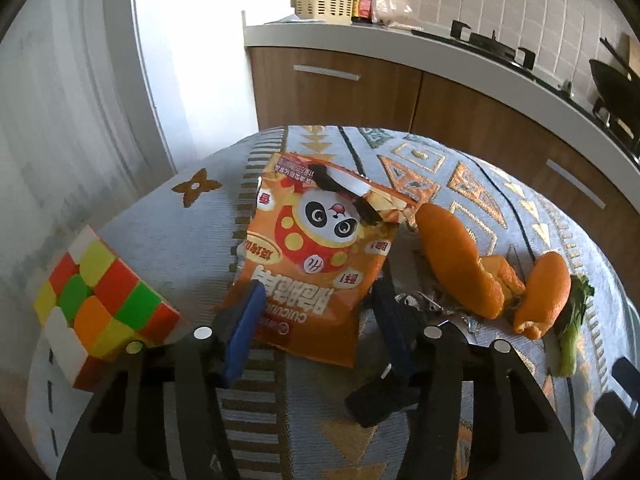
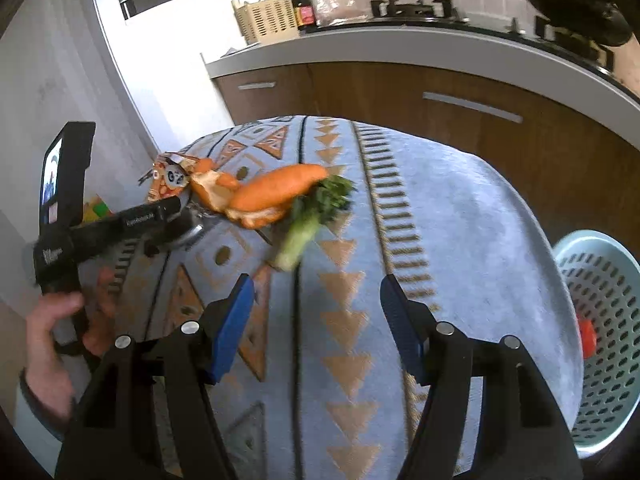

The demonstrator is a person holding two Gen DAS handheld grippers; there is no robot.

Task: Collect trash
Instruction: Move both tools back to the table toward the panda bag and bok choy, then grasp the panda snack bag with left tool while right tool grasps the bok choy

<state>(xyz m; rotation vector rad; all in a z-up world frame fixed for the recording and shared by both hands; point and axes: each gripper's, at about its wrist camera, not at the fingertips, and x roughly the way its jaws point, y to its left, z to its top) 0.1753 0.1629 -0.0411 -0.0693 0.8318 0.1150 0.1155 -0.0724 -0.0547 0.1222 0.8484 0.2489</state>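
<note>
Clearly the collecting is at the grasping stage: the left gripper (image 1: 316, 304) is set over the near edge of the orange snack bag (image 1: 320, 256), which lies flat on the patterned tablecloth (image 1: 500, 208), its jaws partly closed with a blue pad on either side of the bag's near corner. Whether the pads already press on the foil I cannot tell, since the bag's edge looks free between them. Left of the bag sits a colourful puzzle cube (image 1: 96, 304), probably not trash; to its right lie curled pieces of orange peel (image 1: 460, 264) and, furthest right, a leafy green vegetable stalk (image 1: 572, 328), with some small metal bits, perhaps keys, near the right finger. The right gripper (image 2: 316, 320) hovers half open and empty above bare cloth, the vegetable stalk just beyond its fingertips. A pale blue perforated basket (image 2: 604, 280) stands off the table's right edge and already holds something red, so it is likely the bin. Next, the left jaws would need to pinch the thin, slippery foil firmly and lift without dragging the peel, while the right must advance and straddle the stalk.
</note>
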